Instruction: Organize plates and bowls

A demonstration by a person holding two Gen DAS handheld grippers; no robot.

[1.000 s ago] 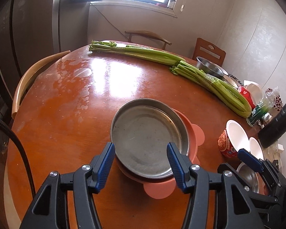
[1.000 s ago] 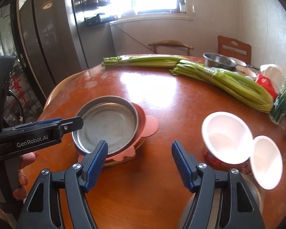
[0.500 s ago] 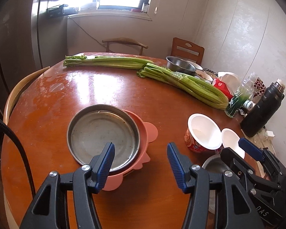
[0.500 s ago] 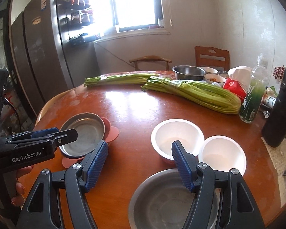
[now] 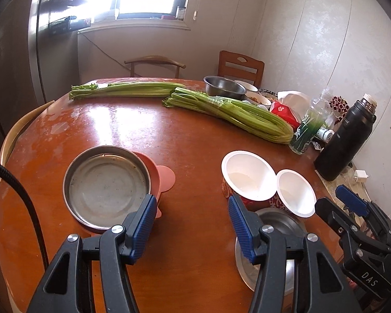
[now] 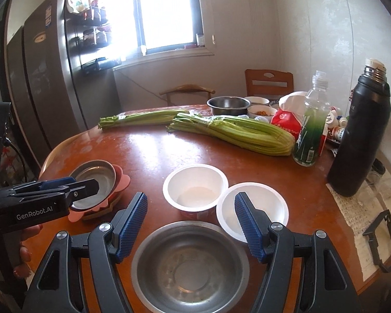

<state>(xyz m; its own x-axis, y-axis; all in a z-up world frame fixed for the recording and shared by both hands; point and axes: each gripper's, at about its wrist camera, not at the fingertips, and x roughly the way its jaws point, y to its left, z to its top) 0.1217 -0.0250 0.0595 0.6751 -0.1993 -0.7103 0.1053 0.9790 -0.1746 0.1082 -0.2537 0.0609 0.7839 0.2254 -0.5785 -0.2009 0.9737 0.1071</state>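
Note:
A steel plate [image 5: 105,185] lies in a pink plate [image 5: 164,177] at the table's left; both also show in the right wrist view [image 6: 96,182]. Two white paper bowls [image 6: 195,185] [image 6: 252,208] stand side by side mid-table. A steel bowl [image 6: 190,266] sits at the front edge, right below my right gripper [image 6: 191,221], which is open and empty. My left gripper [image 5: 191,224] is open and empty, above the table between the steel plate and the paper bowls [image 5: 247,174].
Two celery bunches [image 6: 234,130] lie across the far table. A steel bowl [image 6: 228,105], small dishes, a red packet [image 6: 286,122], a green bottle [image 6: 310,130] and a black flask [image 6: 357,135] crowd the right side. Chairs stand behind the table.
Both grippers have pulled back and swung right, away from the stacked plates. The paper bowls and the front steel bowl have come into fuller view. Both stay open.

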